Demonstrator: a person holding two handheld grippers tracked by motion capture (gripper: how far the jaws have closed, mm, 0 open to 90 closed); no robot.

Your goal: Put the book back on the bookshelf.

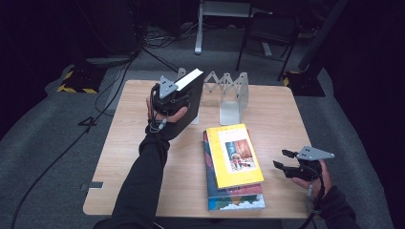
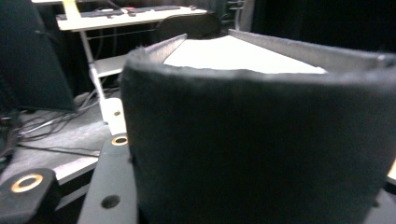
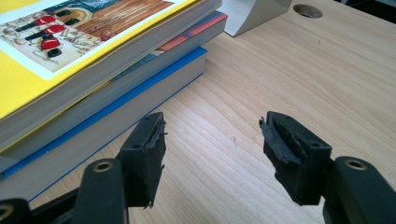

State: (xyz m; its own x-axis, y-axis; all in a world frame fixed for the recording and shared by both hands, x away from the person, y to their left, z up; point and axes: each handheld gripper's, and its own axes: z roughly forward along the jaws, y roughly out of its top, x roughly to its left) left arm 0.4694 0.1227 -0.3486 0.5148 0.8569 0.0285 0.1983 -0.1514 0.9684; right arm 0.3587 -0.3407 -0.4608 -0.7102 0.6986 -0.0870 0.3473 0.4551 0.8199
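Observation:
A thick black book [image 1: 190, 95] with white page edges stands upright at the left end of the metal book rack [image 1: 228, 95]. My left gripper [image 1: 177, 98] is shut on its spine. In the left gripper view the black book [image 2: 261, 140] sits right in front of the camera, white pages on top. A stack of three books [image 1: 234, 164] lies flat mid-table, a yellow one [image 3: 56, 42] uppermost. My right gripper [image 1: 282, 160] hovers open just right of the stack; its jaws [image 3: 210, 144] stand apart over bare wood, nothing between them.
The wooden table [image 1: 138, 157] has bare room at its left and front right. The rack's zigzag dividers [image 1: 224, 78] stand at the back edge. Beyond the table are a chair [image 1: 267, 33], cables on the grey floor and a dark surround.

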